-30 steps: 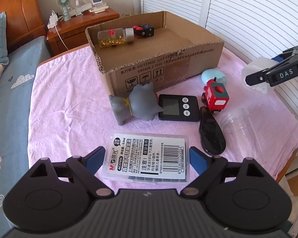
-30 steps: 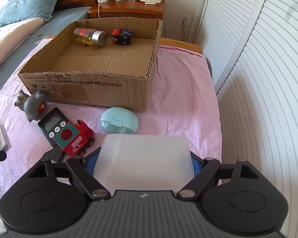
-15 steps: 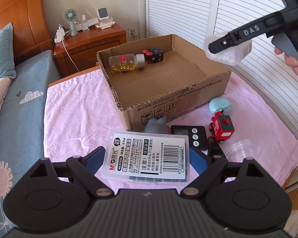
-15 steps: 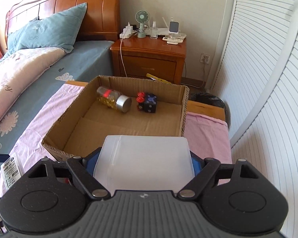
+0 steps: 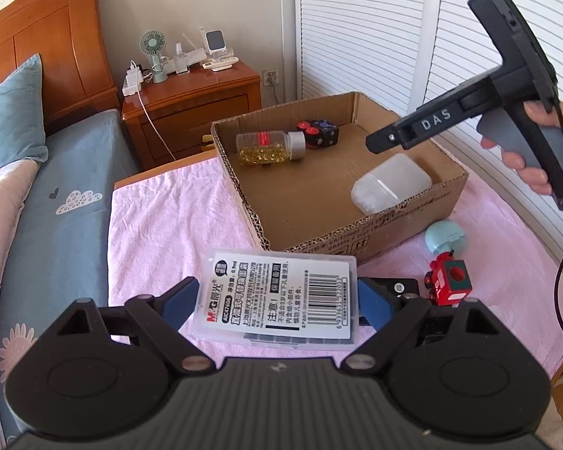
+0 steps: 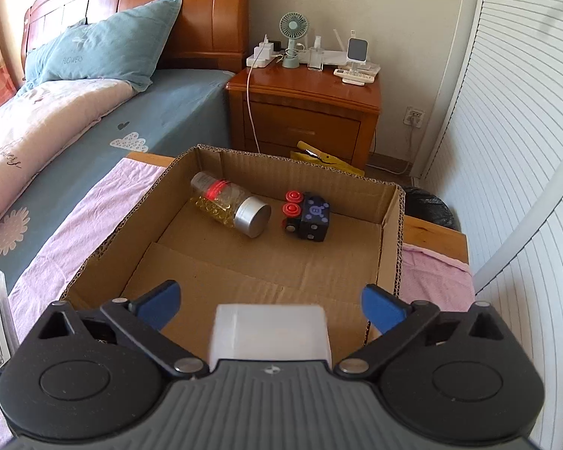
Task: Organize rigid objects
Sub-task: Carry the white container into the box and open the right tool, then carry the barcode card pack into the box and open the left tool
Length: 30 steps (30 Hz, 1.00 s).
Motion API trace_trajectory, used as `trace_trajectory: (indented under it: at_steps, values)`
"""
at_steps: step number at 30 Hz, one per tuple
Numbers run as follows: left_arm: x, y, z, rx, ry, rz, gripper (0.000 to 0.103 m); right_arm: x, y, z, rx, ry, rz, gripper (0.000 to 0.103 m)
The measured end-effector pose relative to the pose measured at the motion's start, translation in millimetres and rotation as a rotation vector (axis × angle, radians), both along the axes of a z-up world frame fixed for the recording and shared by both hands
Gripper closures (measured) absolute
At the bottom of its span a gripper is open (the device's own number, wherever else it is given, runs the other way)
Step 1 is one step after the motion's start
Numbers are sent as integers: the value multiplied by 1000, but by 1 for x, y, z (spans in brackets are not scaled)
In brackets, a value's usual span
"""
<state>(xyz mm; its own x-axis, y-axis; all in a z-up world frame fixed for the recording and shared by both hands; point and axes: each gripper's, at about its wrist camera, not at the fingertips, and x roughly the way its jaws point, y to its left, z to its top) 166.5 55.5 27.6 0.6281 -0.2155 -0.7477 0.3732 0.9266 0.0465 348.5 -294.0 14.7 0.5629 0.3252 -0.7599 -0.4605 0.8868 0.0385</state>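
Note:
My left gripper (image 5: pixel 277 297) is shut on a clear plastic case (image 5: pixel 281 285) with a white barcode label, held above the pink cloth in front of the cardboard box (image 5: pixel 375 232). My right gripper (image 6: pixel 270 300) hangs over the box's near right corner, its jaws opening. A white translucent plastic box (image 6: pixel 270 332) sits blurred below and between them, with neither pad touching it. In the left wrist view that white box (image 5: pixel 392 183) lies inside the carton under the right gripper (image 5: pixel 379 142). A bottle of yellow capsules (image 6: pixel 231 208) and a black cube toy (image 6: pixel 311 217) lie at the carton's far end.
On the pink cloth right of the carton lie a red toy train (image 5: pixel 448 281), a pale blue round case (image 5: pixel 444 236) and a black timer (image 5: pixel 401 287). A wooden nightstand (image 6: pixel 304 112) and the bed (image 6: pixel 94 123) stand behind; slatted doors close the right side.
The right gripper carried the white box from the cloth to above the carton, then spread its jaws and the box dropped inside. The left gripper rose a little with the labelled case.

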Motion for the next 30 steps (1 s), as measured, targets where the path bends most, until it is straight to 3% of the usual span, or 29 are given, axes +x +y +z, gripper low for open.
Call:
trace_trajectory:
  at_steps: [13,23,30]
  values:
    - [56,-30,14,0,-20,-33,14,-44,-28,3,-24,66,-101,0]
    - [118,-63,-11,15,50,-29,14,-63,-52,8,-23,52,-134,0]
    - [127,-60,-13,-37,42,3,10,-67,-65,7,3,56,-171,0]
